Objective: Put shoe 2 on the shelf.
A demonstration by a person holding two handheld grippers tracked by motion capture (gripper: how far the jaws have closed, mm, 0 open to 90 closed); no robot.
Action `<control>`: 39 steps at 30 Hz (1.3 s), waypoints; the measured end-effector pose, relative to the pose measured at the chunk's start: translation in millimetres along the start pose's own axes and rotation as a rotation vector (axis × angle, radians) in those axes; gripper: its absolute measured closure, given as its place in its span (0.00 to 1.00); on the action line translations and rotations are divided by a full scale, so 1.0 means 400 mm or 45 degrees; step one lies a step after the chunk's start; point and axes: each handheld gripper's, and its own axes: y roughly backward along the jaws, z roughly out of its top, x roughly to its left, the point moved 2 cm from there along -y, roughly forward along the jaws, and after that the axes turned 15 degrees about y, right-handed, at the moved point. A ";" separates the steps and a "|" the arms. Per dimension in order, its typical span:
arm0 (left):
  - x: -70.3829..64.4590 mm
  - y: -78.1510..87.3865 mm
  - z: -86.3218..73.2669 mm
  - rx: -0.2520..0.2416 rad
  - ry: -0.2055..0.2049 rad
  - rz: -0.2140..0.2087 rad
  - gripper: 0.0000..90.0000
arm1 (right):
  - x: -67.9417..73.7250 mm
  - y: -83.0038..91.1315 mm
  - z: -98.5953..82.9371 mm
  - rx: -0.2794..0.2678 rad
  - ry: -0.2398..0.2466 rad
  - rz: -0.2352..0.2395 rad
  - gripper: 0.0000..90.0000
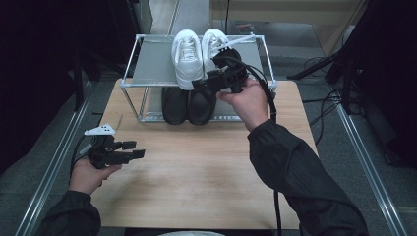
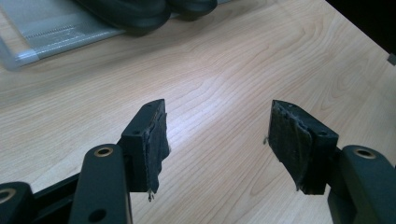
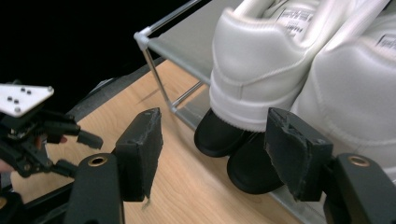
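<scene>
White sneakers (image 1: 188, 56) are seen on the rack's top shelf (image 1: 152, 61) at the surface's far edge, heels toward the right gripper (image 1: 209, 81), whose jaws are held open; the left gripper (image 1: 133, 149), also open, is kept well apart.

- The table (image 1: 196, 172) has a pale wood-grain top; its near and middle parts are bare.
- A two-tier metal-framed shoe rack (image 1: 152, 64) stands on the table at its 12 o'clock edge.
- A pair of white sneakers (image 1: 188, 54) sits on the rack's grey upper shelf, right of centre, heels overhanging the front.
- A pair of black shoes (image 1: 188, 105) rests on the lower shelf, directly beneath.
</scene>
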 end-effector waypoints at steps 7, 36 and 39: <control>0.001 -0.005 0.000 0.008 -0.002 -0.001 0.42 | 0.019 -0.014 -0.076 -0.025 -0.001 0.057 0.43; -0.006 -0.020 -0.003 0.026 -0.025 0.005 0.42 | 0.020 -0.015 -0.365 -0.013 0.009 0.115 0.28; -0.007 -0.022 -0.004 0.024 -0.027 0.004 0.42 | 0.024 -0.017 -0.393 0.009 0.021 0.102 0.28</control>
